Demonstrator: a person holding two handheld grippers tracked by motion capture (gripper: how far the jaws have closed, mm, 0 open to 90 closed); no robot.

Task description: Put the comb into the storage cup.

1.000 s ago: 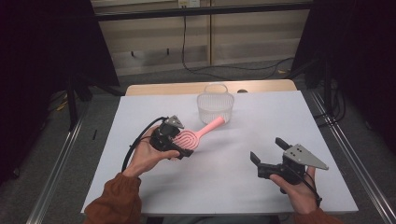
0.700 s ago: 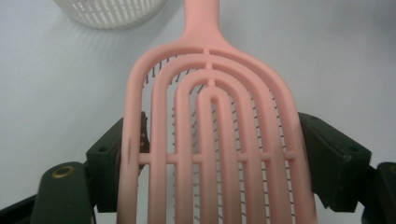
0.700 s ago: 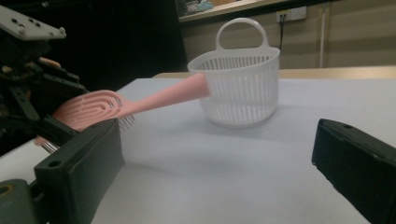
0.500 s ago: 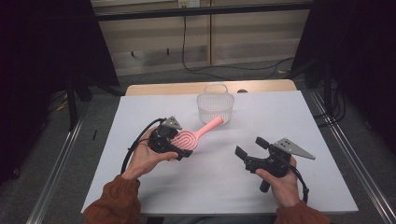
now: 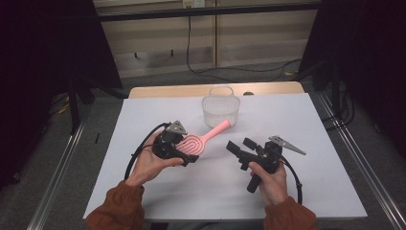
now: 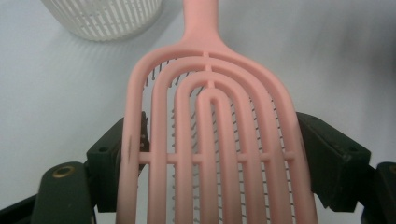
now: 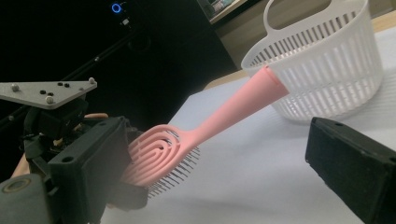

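High view shows the white table [image 5: 143, 124], and on its far middle part stands a white slotted basket [image 5: 220, 111] with a handle. The pink hairbrush [image 5: 203, 139] is just in front of the basket and is held above the table. Its long axis goes diagonally: the handle points away from the person and to the right, toward the basket, and its end comes very close to the basket wall; I cannot tell if they touch. The wide head points back to the left gripper [image 5: 174, 146]. The bristles look down to the table. I can read no writing or brand on the brush or the basket.

Left gripper is closed on the brush head; its two jaws press the head from both sides. The right gripper [image 5: 242, 151] is near the brush on its right, its jaws are wide apart and hold nothing
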